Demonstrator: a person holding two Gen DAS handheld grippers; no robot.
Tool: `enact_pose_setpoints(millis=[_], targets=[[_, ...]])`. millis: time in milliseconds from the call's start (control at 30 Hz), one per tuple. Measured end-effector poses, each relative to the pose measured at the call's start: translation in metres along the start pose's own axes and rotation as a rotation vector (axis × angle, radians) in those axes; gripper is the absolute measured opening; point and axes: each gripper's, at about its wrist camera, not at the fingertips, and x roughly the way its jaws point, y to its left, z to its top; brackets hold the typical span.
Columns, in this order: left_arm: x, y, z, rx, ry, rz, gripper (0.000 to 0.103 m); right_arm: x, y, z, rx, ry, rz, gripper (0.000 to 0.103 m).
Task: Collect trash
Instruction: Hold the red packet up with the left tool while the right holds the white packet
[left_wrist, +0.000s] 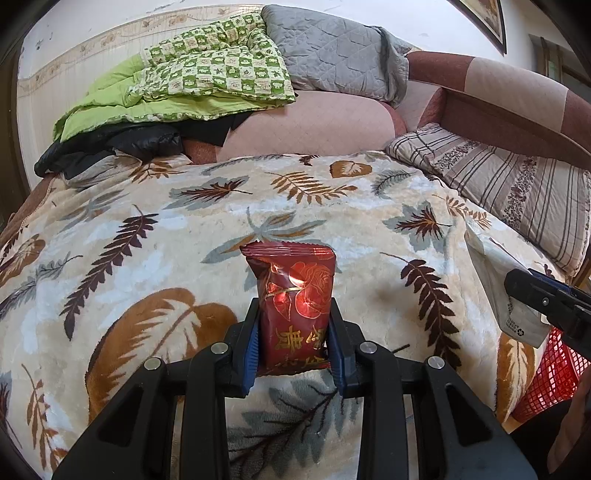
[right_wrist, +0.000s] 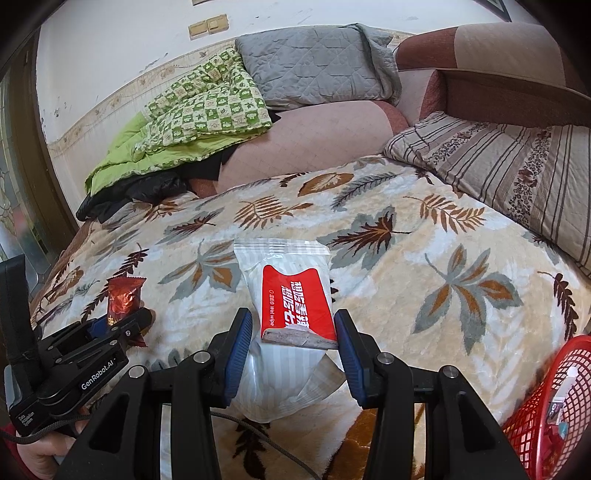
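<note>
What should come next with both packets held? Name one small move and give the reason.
Probably swing the right gripper, shut on the white wet-wipe packet, over the red mesh basket at its right and let go. The basket sits nearest that hand, while the left gripper clamps the red snack packet farther away.

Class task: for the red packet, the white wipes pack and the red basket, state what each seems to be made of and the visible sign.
Red packet: glossy foil-like plastic film, judging by bright glints and a crimped top seal.
White wipes pack: soft plastic film, semi-glossy, with creases and a printed red label.
Red basket: probably moulded plastic, with an open lattice wall of uniform colour.
</note>
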Motion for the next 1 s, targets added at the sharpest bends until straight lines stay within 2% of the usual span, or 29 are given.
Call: enact_pose_setpoints(millis=[1000], targets=[[-0.0027, -0.002, 0.0032, 0.006, -0.013, 0.004, 0.03, 0.0023, 0.0029, -0.0013, -0.008, 0.004, -0.003, 0.05]])
